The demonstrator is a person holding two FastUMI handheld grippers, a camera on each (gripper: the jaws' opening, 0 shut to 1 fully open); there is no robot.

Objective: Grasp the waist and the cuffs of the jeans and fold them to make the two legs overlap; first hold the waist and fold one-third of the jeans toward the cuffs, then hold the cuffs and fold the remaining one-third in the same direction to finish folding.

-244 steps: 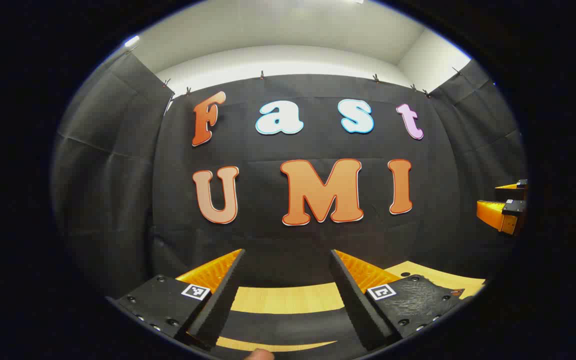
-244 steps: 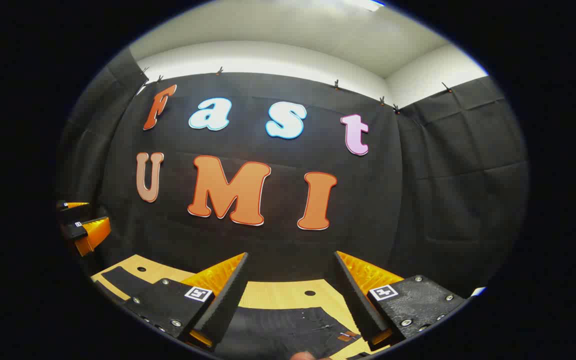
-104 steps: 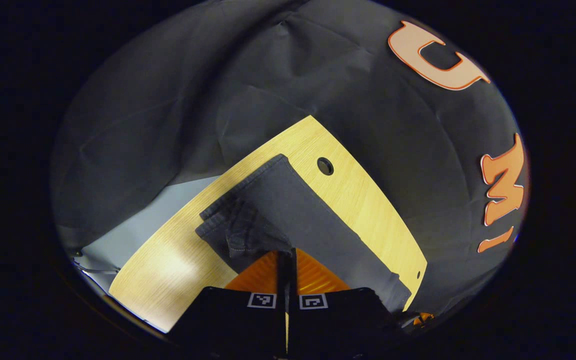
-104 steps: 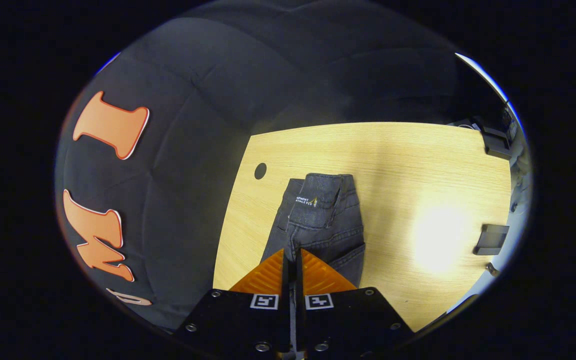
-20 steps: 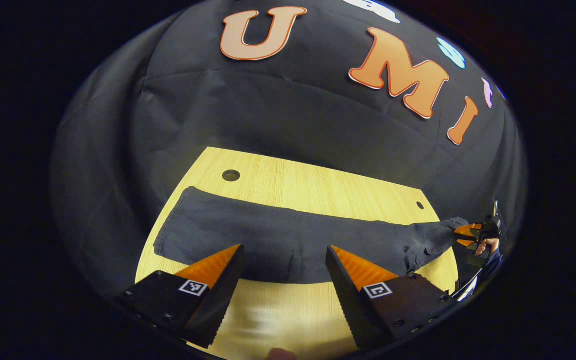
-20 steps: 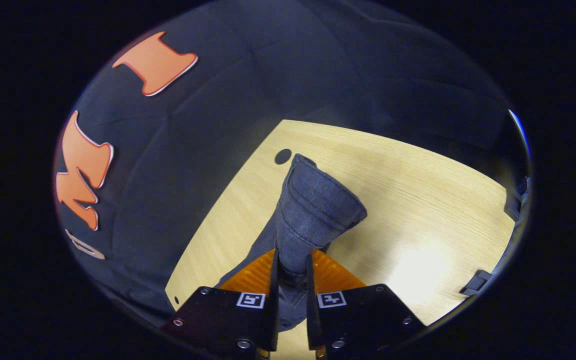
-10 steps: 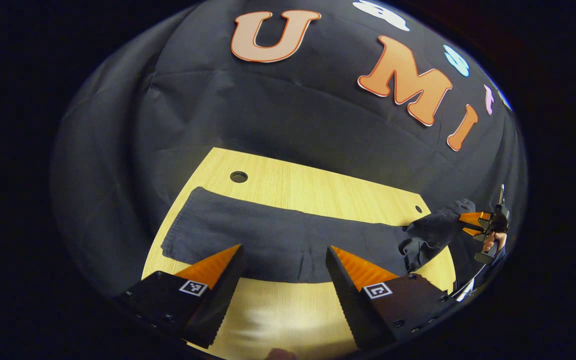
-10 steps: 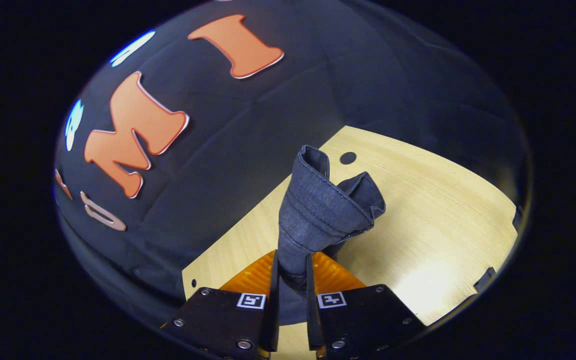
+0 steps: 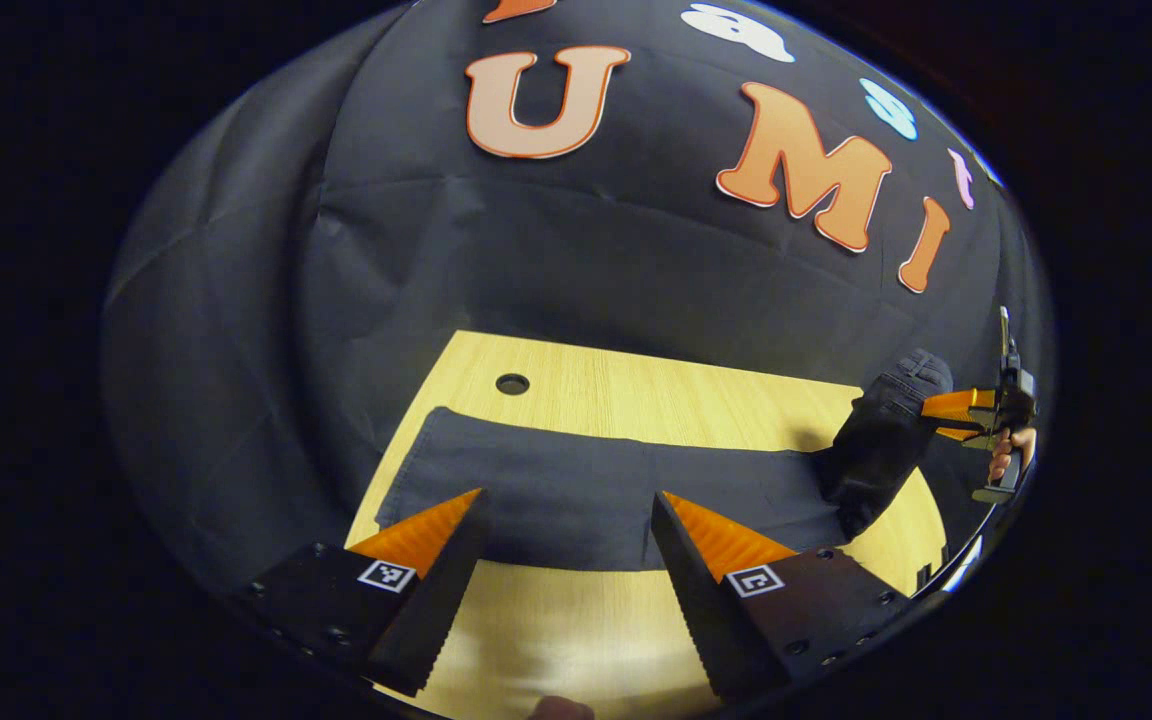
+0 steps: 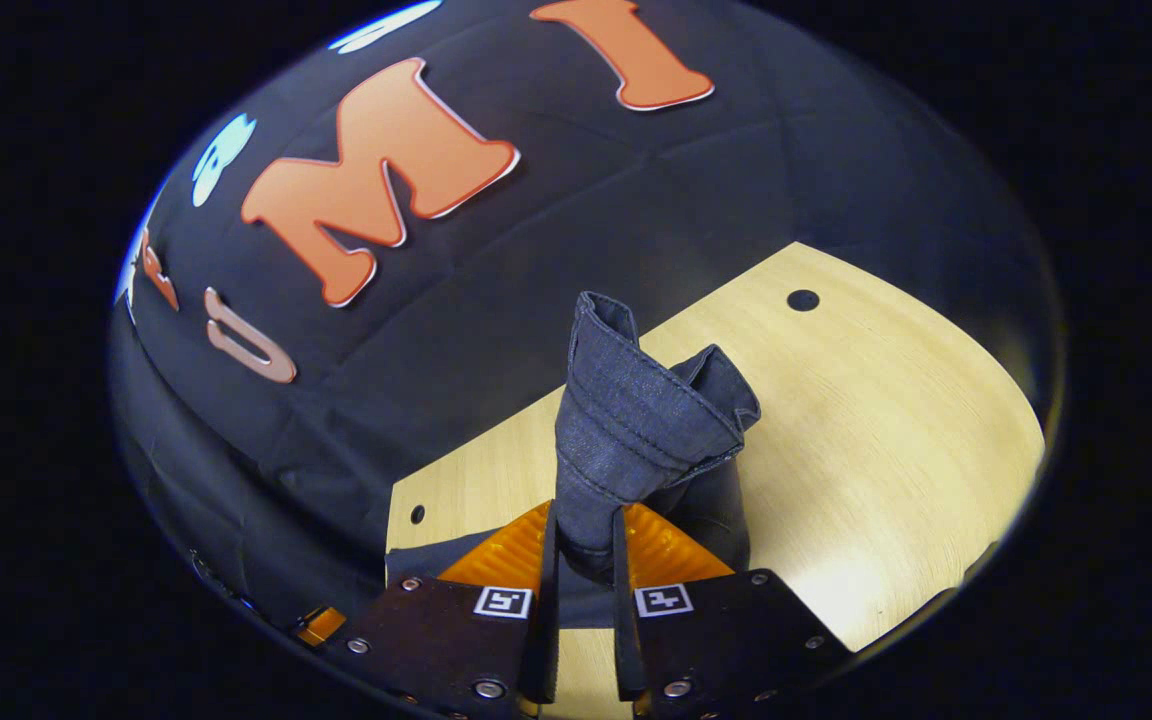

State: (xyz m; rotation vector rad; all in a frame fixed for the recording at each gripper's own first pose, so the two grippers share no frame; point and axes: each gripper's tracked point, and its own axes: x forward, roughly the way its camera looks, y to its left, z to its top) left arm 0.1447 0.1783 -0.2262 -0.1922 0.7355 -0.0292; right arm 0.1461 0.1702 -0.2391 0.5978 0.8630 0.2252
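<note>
one wooden table (image 9: 636, 390) is carrying one pair of dark jeans (image 9: 596, 480), lying long across it. the right gripper (image 10: 584, 560) is pinching the waist (image 10: 636, 410) and lifting it. the left gripper (image 9: 566, 520) is hanging wide apart, holding nothing, above two table holes.

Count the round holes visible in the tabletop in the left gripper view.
1. The hole sits near the table's far left corner, just beyond the cuff end of the jeans. The lifted waist end may hide another at the far right.
</note>
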